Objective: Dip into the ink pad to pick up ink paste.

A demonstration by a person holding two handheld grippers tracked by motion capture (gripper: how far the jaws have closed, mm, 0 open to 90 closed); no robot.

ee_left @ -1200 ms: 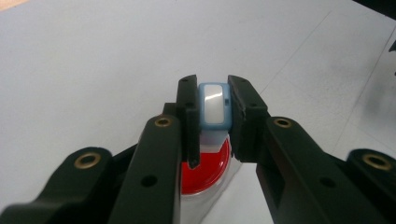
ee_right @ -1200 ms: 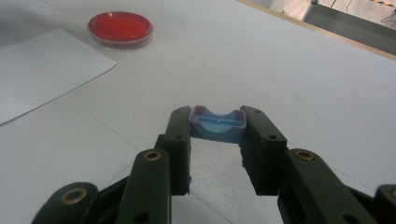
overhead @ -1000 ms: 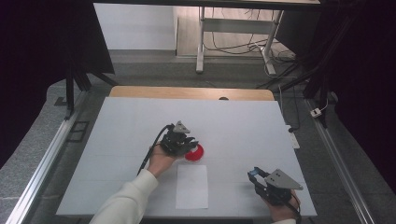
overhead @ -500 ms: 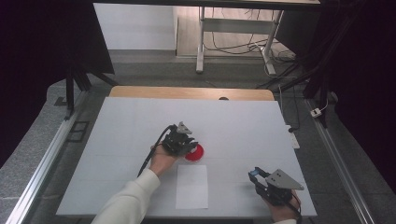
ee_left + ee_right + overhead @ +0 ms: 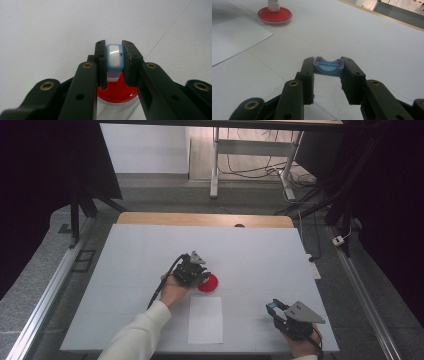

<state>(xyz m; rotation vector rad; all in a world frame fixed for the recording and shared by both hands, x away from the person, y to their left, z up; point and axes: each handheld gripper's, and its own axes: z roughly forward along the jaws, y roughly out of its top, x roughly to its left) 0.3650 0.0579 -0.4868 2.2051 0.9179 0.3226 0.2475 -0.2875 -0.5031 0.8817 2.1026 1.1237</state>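
Note:
My left gripper (image 5: 201, 271) is shut on a small stamp-like block (image 5: 115, 56) with a pale blue frame and a white face. It holds the block upright over a round red dish (image 5: 208, 283), and the block's lower end (image 5: 274, 5) reaches down to the red surface (image 5: 117, 93). Near the table's front right corner my right gripper (image 5: 274, 309) is shut on a small blue cap with a pink rim (image 5: 328, 67), held just above the table. A white sheet of paper (image 5: 205, 320) lies between the two hands, just in front of the dish.
The white table top (image 5: 260, 255) ends in a wooden strip (image 5: 200, 219) at the far edge. Beyond it stand a metal frame (image 5: 250, 150) and loose cables on the floor. Aluminium rails (image 5: 45, 295) run along both sides.

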